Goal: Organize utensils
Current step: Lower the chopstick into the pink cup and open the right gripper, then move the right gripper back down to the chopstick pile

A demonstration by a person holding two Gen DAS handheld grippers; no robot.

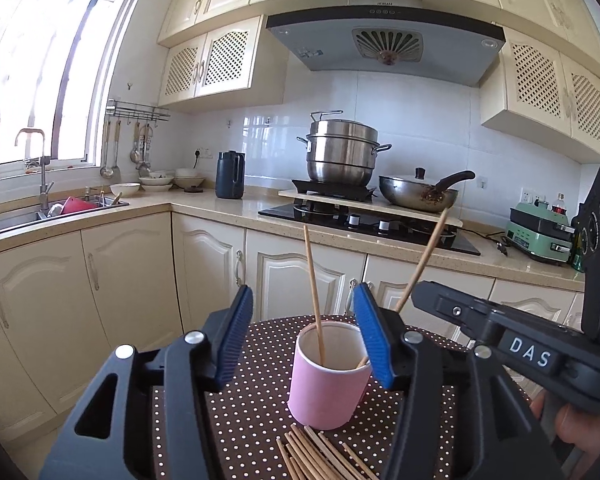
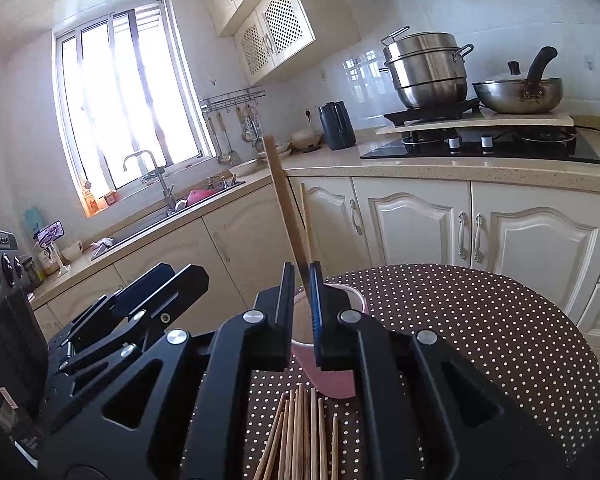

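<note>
Our left gripper (image 1: 306, 334) jaws open around pink cup (image 1: 326, 388); right gripper (image 2: 300, 308) jaws clamp chopstick (image 2: 284, 204) above it; loose chopsticks (image 2: 300, 436) beneath, desk (image 2: 480, 320) edge beyond

left gripper (image 1: 306, 336): jaws spread wide | right gripper (image 2: 301, 300): jaws nearly closed, clamping

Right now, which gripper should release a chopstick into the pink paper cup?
Right. The right gripper is shut on a wooden chopstick whose lower end appears inside the pink paper cup. The left gripper is open, straddling it.
</note>
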